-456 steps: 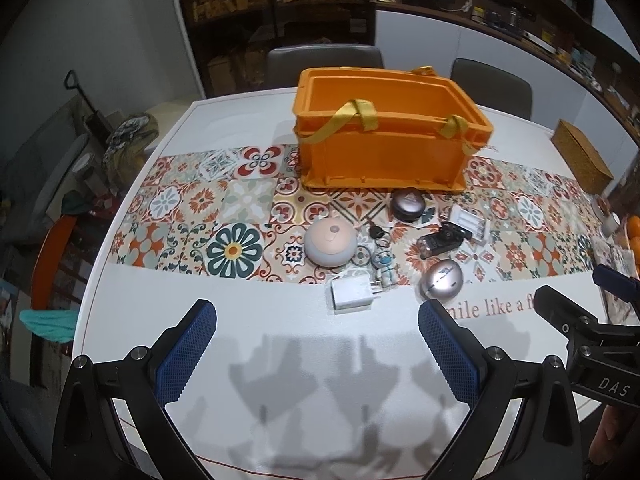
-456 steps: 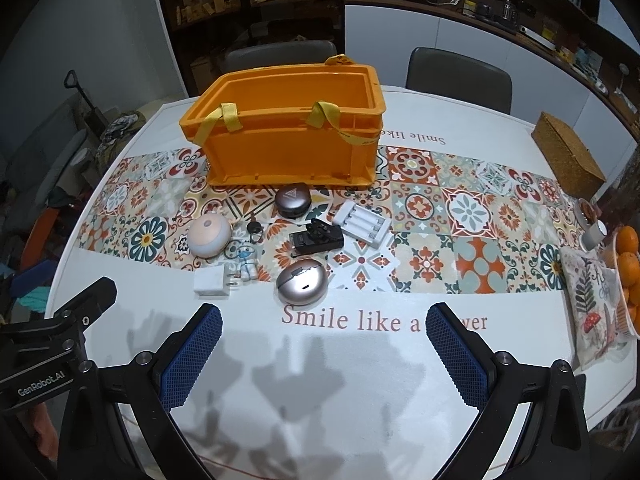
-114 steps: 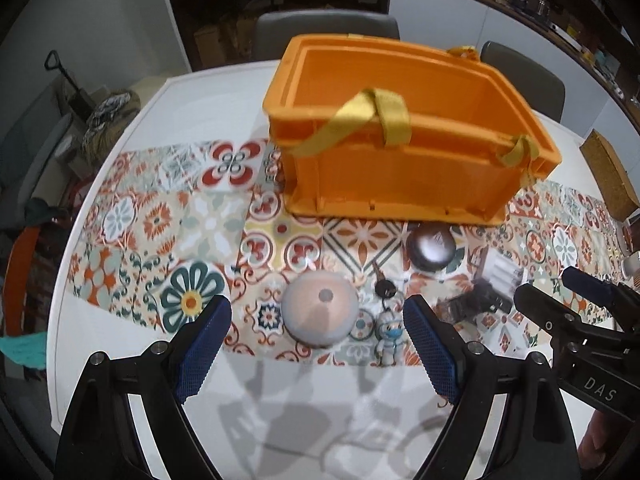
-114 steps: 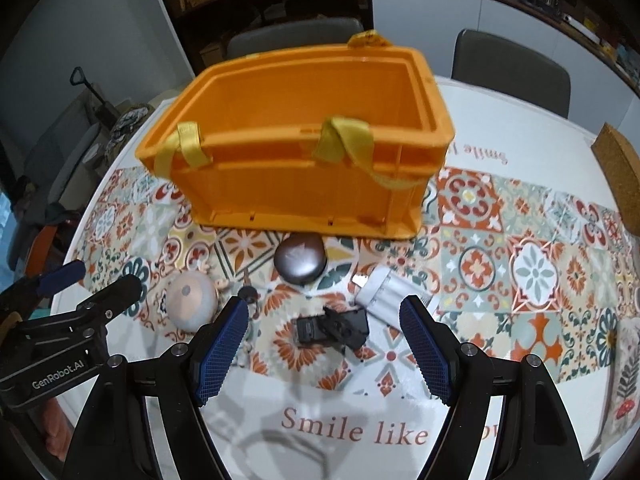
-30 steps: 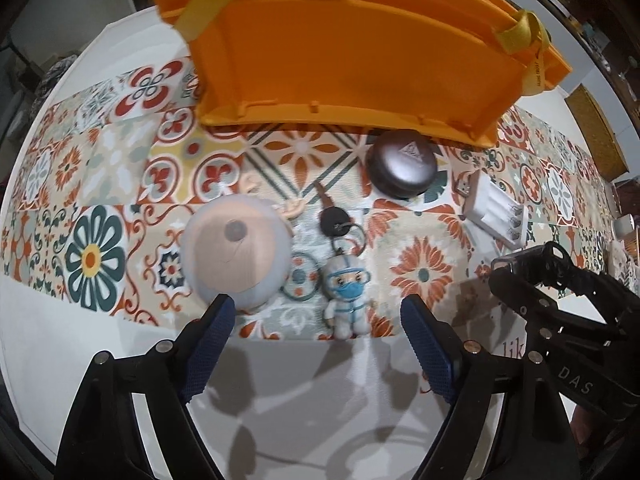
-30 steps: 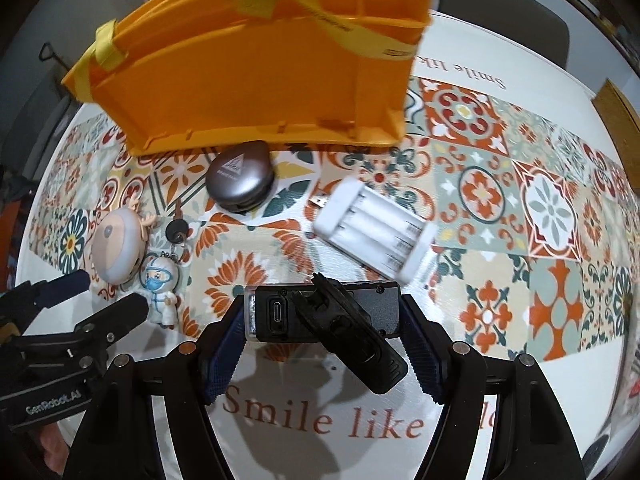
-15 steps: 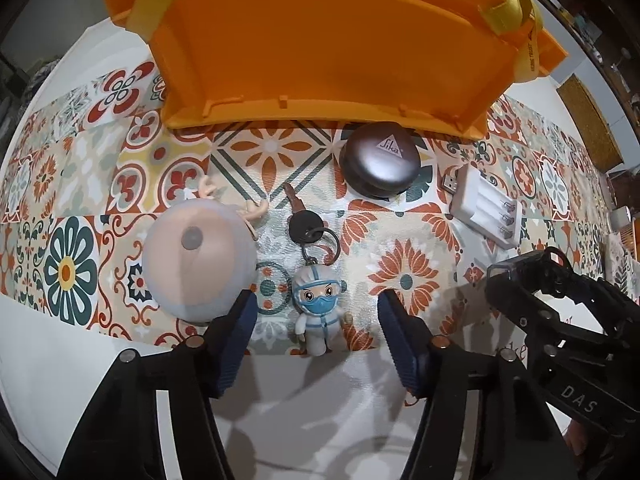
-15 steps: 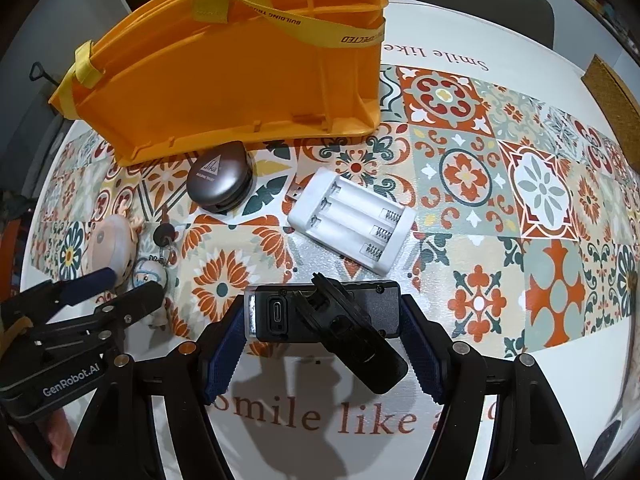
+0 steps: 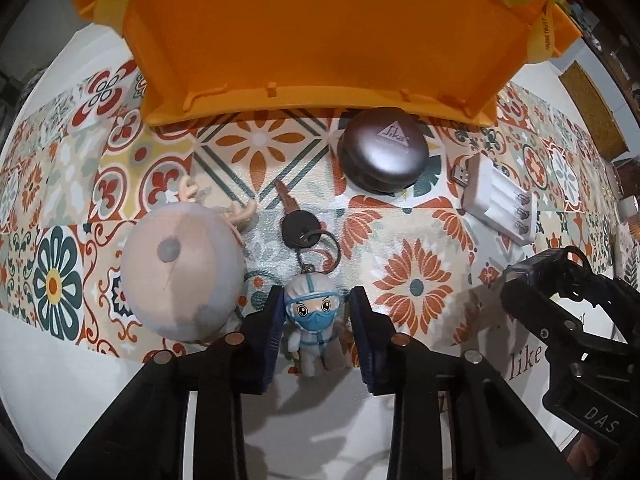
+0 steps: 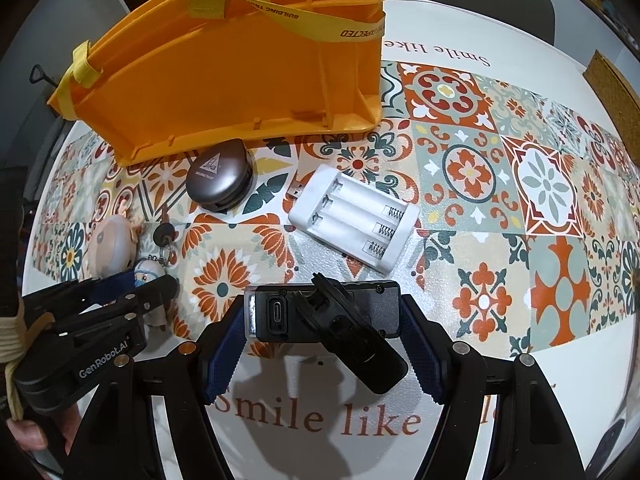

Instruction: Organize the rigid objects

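A small masked figurine keychain (image 9: 316, 320) lies on the patterned runner, its ring joined to a black-headed key (image 9: 298, 230). My left gripper (image 9: 317, 294) points down over it. Its jaws are closing, with the figurine's head between the blue pads and only thin gaps left. My right gripper (image 10: 322, 306) is shut on a black device (image 10: 280, 308) with a hinged clip, held just above the table. The orange crate (image 9: 320, 32) stands behind, its inside hidden from here.
A pink round toy with antlers (image 9: 182, 272) sits against the left finger. A grey round case (image 9: 382, 152) and a white battery charger (image 10: 352, 220) lie near the crate. A woven box (image 10: 612, 84) is at the far right edge. A hand (image 10: 28, 436) holds the left gripper.
The left gripper's jaws came in from wide apart to just beside the figurine's head, and it sank slightly toward it. The right gripper keeps the black device.
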Demonstrator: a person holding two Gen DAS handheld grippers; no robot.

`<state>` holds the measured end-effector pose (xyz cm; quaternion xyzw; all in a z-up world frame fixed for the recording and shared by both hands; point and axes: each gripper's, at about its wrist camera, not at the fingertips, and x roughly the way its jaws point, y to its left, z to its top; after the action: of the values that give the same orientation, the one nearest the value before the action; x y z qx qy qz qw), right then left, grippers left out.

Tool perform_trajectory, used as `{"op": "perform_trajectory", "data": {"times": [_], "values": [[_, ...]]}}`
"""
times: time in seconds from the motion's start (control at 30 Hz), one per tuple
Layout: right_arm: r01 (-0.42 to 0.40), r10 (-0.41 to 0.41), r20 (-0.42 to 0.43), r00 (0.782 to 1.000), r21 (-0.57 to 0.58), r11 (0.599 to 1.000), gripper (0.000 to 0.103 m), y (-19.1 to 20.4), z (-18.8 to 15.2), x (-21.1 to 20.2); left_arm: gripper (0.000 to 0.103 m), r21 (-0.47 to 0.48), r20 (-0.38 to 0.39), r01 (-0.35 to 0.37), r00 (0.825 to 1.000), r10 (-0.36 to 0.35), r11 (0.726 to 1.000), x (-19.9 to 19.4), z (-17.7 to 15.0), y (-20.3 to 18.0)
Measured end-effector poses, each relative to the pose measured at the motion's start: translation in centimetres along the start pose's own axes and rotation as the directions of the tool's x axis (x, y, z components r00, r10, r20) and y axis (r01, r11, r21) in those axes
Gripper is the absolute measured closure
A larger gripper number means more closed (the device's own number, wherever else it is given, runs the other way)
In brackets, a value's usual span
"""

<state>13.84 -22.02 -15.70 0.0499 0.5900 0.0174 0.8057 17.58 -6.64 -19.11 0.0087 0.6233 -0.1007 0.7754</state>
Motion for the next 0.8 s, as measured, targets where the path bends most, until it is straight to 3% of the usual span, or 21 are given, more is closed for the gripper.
{"op": "perform_trajectory", "data": {"times": [0.13,0.5,0.8], "values": [[0.004,-0.004,0.003,1.000,-0.008,1.000,0.031,0.3,-0.1,-0.1,0.076,0.013,0.013,0.007,1.000,-0.007,1.000,0.0,-0.2,-0.1],[-0.002,0.002,0.012,1.000,-0.021,1.000,0.031,1.5,-0.6,-1.0,0.076,0.015,0.080,0.068,0.994,-0.069,0.998,-2.8,-1.2,1.0],[-0.006,0.006,0.034,0.999,-0.006,1.000,0.031,1.7,-0.9,-2.7,0.076,0.039,0.153,0.073,0.985,-0.078,0.997,-5.7,-1.7,1.2]]}}
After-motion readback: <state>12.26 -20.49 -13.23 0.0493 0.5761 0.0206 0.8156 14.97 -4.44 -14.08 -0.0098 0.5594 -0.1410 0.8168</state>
